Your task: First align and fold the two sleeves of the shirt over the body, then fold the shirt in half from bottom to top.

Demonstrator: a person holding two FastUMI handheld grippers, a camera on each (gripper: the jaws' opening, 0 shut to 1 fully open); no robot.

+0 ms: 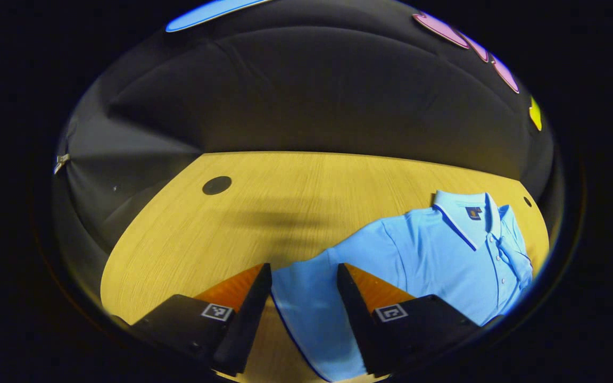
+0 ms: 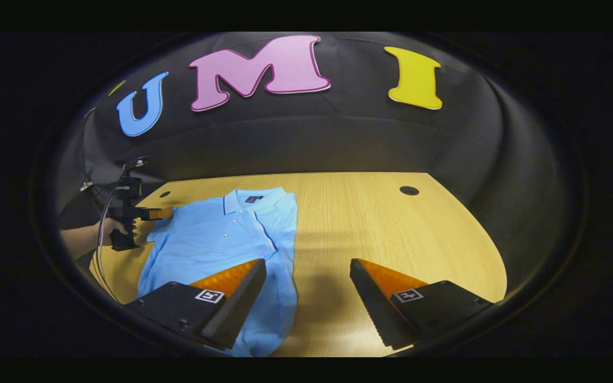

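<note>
Wooden desk (image 2: 391, 234): light-blue polo shirt (image 2: 216, 239) flat, collar far. Left gripper (image 1: 304, 276) fingers apart astride unfolded sleeve (image 1: 306, 298); right gripper (image 2: 306, 276) fingers apart, idle.

Wooden table (image 2: 370, 223) with round dark grommet (image 2: 408, 190).

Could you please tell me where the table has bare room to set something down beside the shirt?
The wooden table is bare between the light blue polo shirt and the dark round hole. Left gripper view: bare wood between the sleeve and another hole. It is crowded where the left gripper meets the sleeve.
</note>
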